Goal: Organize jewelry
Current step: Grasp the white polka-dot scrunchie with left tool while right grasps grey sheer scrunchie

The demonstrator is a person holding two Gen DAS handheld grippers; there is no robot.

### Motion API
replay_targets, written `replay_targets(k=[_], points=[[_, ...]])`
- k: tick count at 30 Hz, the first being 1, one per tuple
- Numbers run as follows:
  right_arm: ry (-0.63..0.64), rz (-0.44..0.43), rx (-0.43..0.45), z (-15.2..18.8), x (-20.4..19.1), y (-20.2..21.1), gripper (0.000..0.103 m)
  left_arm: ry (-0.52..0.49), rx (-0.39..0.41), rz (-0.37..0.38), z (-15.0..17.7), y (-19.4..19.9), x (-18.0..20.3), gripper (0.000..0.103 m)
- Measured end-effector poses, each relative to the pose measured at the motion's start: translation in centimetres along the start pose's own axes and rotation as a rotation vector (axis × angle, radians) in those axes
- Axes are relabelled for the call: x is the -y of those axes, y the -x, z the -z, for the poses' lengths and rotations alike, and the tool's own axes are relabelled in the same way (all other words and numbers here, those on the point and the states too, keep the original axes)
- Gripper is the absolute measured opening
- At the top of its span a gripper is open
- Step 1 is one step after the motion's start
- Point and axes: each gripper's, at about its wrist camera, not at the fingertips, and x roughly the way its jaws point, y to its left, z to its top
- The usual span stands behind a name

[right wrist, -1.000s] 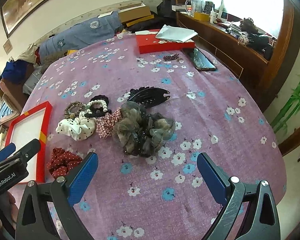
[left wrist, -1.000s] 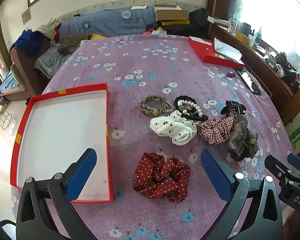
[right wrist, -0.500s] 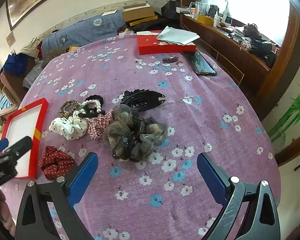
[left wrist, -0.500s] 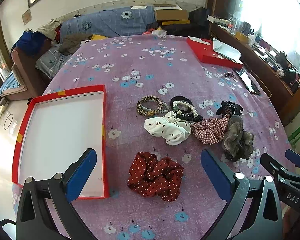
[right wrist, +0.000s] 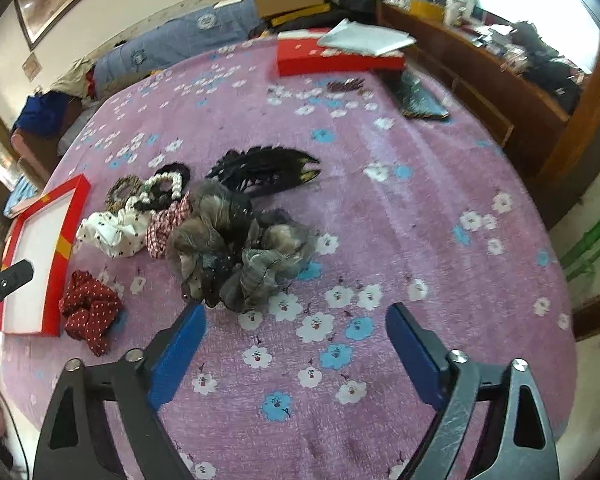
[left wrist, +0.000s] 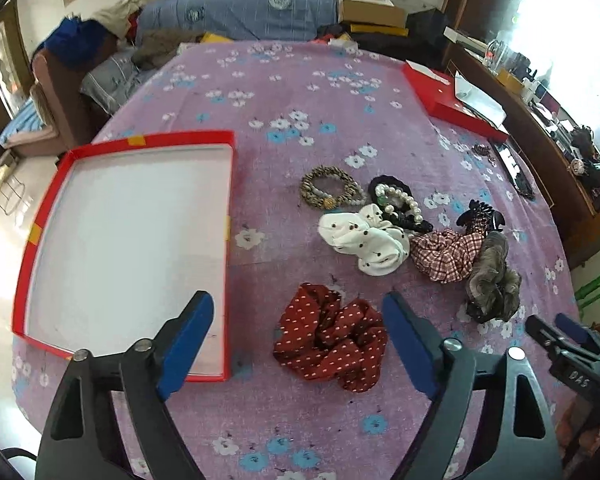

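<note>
Left gripper (left wrist: 296, 336): spread wide, holding nothing, above red dotted scrunchie (left wrist: 330, 338) near the table's (left wrist: 300, 92) front edge, beside red tray (left wrist: 132, 240) (left edge). Right gripper (right wrist: 296, 344): also agape, bare; grey scrunchie (right wrist: 236, 246) just ahead, black claw clip (right wrist: 268, 170) beyond.

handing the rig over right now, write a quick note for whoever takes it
Left hand-held gripper: open, empty, low over the red dotted scrunchie.
Right hand-held gripper: open, empty, just short of the grey scrunchie.
Red tray: nothing in it, left of the pile.
On the cloth, bunched: white dotted scrunchie, plaid scrunchie, leopard hair tie, pearl bracelet, black claw clip.
Done: nothing placed. Left: every piece goes into the tray.
</note>
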Motion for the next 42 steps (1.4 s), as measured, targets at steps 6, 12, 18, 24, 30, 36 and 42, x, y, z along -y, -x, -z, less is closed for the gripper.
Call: replay_targets(k=[6, 12, 18, 24, 30, 36, 42], points=[[-0.003, -0.099, -0.021, -1.2, 0.6, -2.3, 0.085, 0.033, -0.040, 0.087, -2.4, -2.7, 1.7, 0.085], [-0.020, -0.146, -0.053, -2.6, 0.9, -4.9, 0.084, 0.056, -0.093, 0.136, -4.1, -6.8, 3.2, 0.085], [-0.012, -0.185, -0.070, -2.9, 0.5, -5.7, 0.062, 0.102, -0.172, 0.146, -3.8, -10.0, 3.4, 0.075], [-0.027, -0.221, -0.084, -2.7, 0.4, -5.6, 0.022, 0.134, -0.206, 0.192, -3.4, -10.0, 3.2, 0.008], [-0.051, -0.203, -0.085, -1.7, 1.0, -3.8, 0.015, 0.109, -0.148, 0.229, -3.2, -6.3, 3.2, 0.008], [-0.065, -0.156, -0.101, -0.4, 1.1, -1.8, 0.014, 0.067, -0.085, 0.304, -2.4, -2.4, 1.6, 0.008], [-0.042, -0.142, -0.154, 0.3, 0.2, -1.3, 0.014, 0.090, -0.027, 0.294, -1.8, -0.1, -1.9, 0.008]])
